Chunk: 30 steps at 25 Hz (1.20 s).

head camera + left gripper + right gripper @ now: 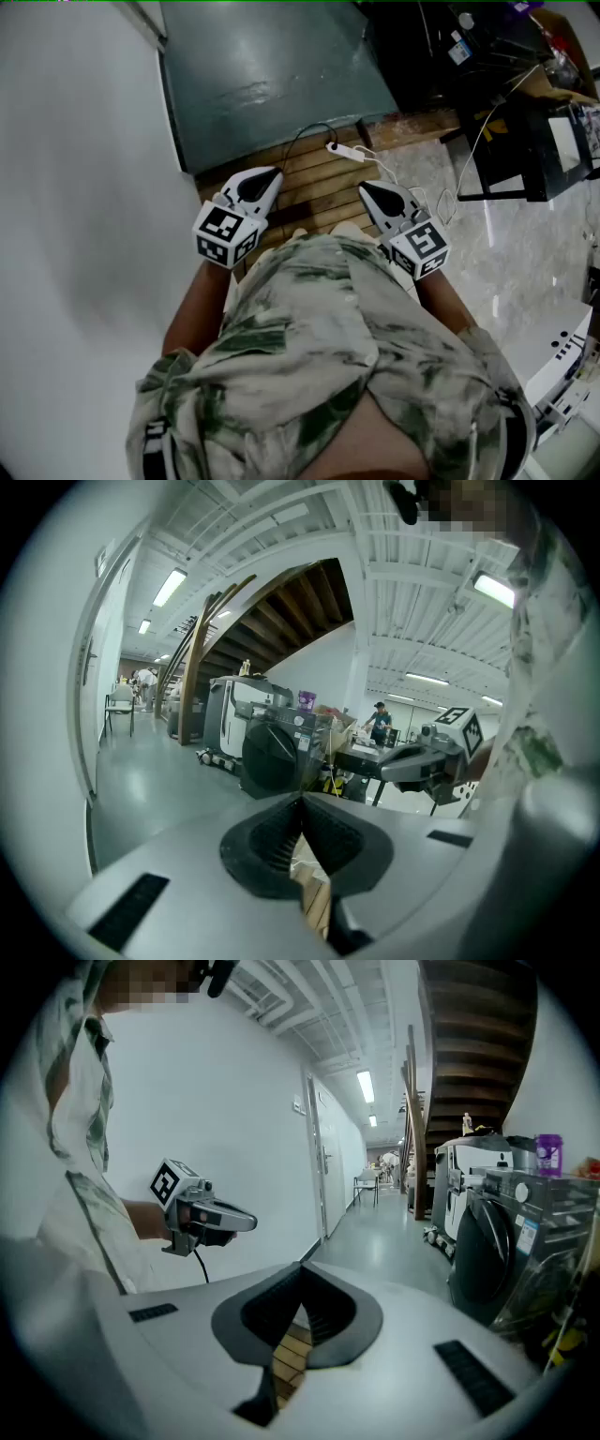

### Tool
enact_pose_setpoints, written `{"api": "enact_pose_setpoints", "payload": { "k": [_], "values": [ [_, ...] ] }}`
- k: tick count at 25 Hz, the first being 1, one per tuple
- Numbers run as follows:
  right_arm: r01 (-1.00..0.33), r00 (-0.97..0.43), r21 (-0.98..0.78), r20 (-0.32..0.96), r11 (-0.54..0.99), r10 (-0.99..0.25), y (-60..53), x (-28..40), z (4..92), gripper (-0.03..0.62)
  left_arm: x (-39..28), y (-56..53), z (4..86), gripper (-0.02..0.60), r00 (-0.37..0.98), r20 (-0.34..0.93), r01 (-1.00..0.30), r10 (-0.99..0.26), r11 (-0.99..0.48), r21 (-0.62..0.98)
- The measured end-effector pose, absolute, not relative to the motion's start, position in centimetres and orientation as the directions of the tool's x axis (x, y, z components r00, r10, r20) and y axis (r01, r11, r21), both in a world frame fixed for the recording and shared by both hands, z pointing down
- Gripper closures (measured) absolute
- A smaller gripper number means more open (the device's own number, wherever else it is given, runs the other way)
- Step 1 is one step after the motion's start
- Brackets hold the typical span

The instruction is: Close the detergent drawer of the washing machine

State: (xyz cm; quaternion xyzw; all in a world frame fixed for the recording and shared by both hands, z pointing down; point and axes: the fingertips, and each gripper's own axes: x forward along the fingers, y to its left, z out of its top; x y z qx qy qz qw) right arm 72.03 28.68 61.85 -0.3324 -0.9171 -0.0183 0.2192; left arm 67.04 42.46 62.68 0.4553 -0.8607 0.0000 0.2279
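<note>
Wooden slats of a pallet (314,183) lie beneath both of your tongs, which you hold low in front of your body, side by side and apart from each other. Your left tongs (275,174) are together at the tips with nothing between them; through the small gap behind the tips you see only the slats. Your right tongs (364,187) are likewise together and hold nothing. Both point forward and somewhat down.

Your washer (272,757) stands well apart from you, across the grey floor (272,75), upright, its dark front and round door turned roughly toward your left tongs. From the right gripper view it sits at the right edge (483,1255), with its front facing the corridor. Its drawer is too small and dim at this range to make out, so you cannot tell which way it points or whether it is out.

On top of the washer stands a purple bottle (547,1153), upright; its contents cannot be seen.

A white power strip (345,148) lies on the pallet ahead of your tongs, its cable running off to the right.
</note>
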Motion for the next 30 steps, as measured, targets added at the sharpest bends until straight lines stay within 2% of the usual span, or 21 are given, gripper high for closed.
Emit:
{"api": "enact_pose_setpoints", "payload": {
  "k": [10,16,21,23,30],
  "values": [
    [0.61,-0.672,-0.129,0.438,0.782,0.597,32.3,69.4,63.4,0.574,65.2,45.6,64.7,0.558,-0.477,0.392,-0.773,-0.787,0.587,0.239],
    [0.634,-0.639,-0.166,0.438,0.755,0.633,33.2,65.3,64.2,0.572,62.2,45.8,65.6,0.558,-0.464,0.404,-0.779,-0.789,0.58,0.237],
    [0.665,-0.61,-0.17,0.437,0.727,0.66,33.7,59.1,65.1,0.567,56.5,45.7,66.1,0.557,-0.477,0.426,-0.766,-0.769,0.601,0.228],
    [0.668,-0.609,-0.167,0.439,0.726,0.661,33.4,55.7,65.3,0.522,53.5,45.4,65.7,0.555,-0.477,0.43,-0.768,-0.767,0.601,0.221],
    [0.657,-0.597,-0.202,0.449,0.726,0.665,31.0,43.7,63.5,0.513,41.6,42.5,62.4,0.538,-0.458,0.45,-0.774,-0.767,0.593,0.222]
  ]
}}
